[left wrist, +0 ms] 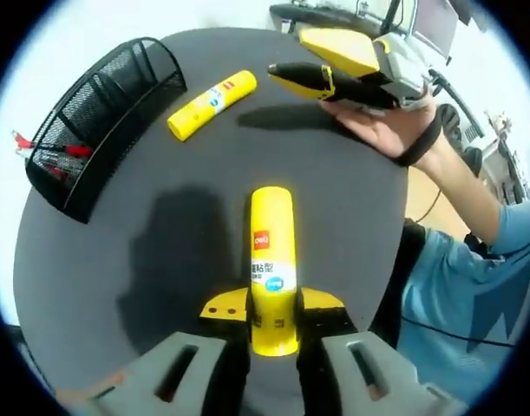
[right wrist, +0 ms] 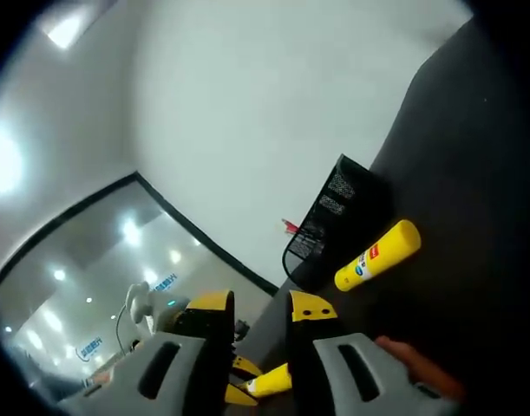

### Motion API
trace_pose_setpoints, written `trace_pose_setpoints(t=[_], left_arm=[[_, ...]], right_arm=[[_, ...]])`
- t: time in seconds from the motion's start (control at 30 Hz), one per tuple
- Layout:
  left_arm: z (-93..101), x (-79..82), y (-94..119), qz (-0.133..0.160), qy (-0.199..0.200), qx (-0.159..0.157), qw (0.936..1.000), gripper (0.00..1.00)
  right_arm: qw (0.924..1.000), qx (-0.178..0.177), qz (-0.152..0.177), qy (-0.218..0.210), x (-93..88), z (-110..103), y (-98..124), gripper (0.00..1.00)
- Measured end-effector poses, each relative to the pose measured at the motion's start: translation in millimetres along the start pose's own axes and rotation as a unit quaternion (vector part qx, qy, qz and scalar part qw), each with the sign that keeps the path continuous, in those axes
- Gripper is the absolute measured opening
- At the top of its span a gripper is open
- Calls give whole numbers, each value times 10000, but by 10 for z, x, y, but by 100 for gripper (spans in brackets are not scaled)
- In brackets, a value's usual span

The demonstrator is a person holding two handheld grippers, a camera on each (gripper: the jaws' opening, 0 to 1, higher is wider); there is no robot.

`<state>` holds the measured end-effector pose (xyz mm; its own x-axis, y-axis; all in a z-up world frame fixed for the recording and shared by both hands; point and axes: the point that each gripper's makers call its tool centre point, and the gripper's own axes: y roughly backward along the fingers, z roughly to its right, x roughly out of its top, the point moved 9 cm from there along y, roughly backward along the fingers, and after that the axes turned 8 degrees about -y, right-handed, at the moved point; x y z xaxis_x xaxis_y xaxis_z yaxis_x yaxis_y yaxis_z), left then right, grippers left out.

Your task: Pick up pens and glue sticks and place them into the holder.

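Holding a yellow glue stick [left wrist: 272, 269] between its two yellow-tipped jaws, my left hand-held gripper [left wrist: 273, 314] rises from 6 o'clock in the left gripper view; the stick runs lengthwise along the jaws and points toward 12 o'clock over the dark round tabletop [left wrist: 334, 191]. A second glue stick [left wrist: 212, 105], also yellow, lies flat on the tabletop at 11 o'clock, well apart from the held one. Just beside it, toward 10 o'clock, stands the black mesh holder [left wrist: 100, 121], with red-tipped items inside it; I cannot tell what they are. At 1 o'clock my right hand-held gripper [left wrist: 295, 76] enters this view, carried by a person's hand [left wrist: 382, 130] with a dark wrist strap and a blue sleeve [left wrist: 473, 295]; its jaws look close together with nothing between them. In the right gripper view, the right hand-held gripper's own jaws [right wrist: 258, 308] rise from 6 o'clock with a narrow gap and nothing gripped. Beyond them, at 3 o'clock, the lying glue stick [right wrist: 377, 256] rests on the tabletop just beside the mesh holder [right wrist: 330, 225], with a white wall [right wrist: 273, 104] behind.
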<state>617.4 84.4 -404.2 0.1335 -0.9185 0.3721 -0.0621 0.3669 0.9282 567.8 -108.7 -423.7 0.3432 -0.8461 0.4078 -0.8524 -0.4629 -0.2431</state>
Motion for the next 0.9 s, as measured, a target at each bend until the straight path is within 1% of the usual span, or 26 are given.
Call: trace_pose_setpoints(t=[0.07,0.13,0.17,0.23,0.27,0.3,0.33,0.37,0.4,0.43,0.47,0.53,0.57,0.67,0.7,0.77,0.8,0.83,0.87,0.9], left_arm=[[-53,17,19,166,51,-18,9998,15],[-28,17,43,343,102,-31,9994,14],[-26,5,55,478,161,-12,9987,14],[-36,-20,75,609,242,-13,9979,14],[-38,-26,78,724,298,-52,9969,14],[-38,-39,80,711,363,-113,9967,14],[-44,-30,77,889,414,-62,9952,14],[-46,-47,84,937,489,-114,9943,14],[-61,-54,87,1063,582,-106,9926,14],[-63,-63,94,1157,708,-151,9906,14],[-59,-72,98,1225,770,-298,9890,14],[-76,-86,129,1453,883,-268,9851,14],[-73,-92,140,1513,922,-330,9836,14],[-92,-93,198,1969,1189,-420,9723,14],[-107,-86,225,2182,1268,-382,9669,14],[-120,-82,284,2538,1352,-349,9571,14],[-126,-77,313,2708,1449,-335,9511,14],[-130,-69,343,2876,1462,-292,9461,14],[-122,-63,368,3020,1478,-297,9413,14],[-160,-49,385,3101,1548,-270,9376,14]], right_arm=[[10000,-3,-1,3,-1,0,1,21],[10000,-6,1,5,0,1,2,21],[10000,-6,2,7,0,2,1,21],[10000,-11,4,8,-1,1,4,21],[10000,-11,4,11,-2,0,6,21],[10000,-13,2,14,-3,0,7,21],[10000,-19,-1,16,-2,2,6,21],[10000,-21,0,18,-2,3,6,21],[10000,-20,3,18,-2,2,7,21],[10000,-23,3,19,-1,2,8,21],[10000,-27,1,18,-1,4,6,21],[10000,-29,1,26,0,5,4,21],[10000,-29,3,26,-1,5,5,21],[10000,-32,6,23,5,13,-1,21],[10000,-35,11,29,8,16,-3,21],[10000,-41,11,25,11,20,-5,21],[10000,-43,15,22,14,24,-6,22],[10000,-35,4,-3,16,27,-8,22],[10000,-17,-2,-52,19,29,-11,22],[10000,3,-11,-99,25,33,-13,23]])
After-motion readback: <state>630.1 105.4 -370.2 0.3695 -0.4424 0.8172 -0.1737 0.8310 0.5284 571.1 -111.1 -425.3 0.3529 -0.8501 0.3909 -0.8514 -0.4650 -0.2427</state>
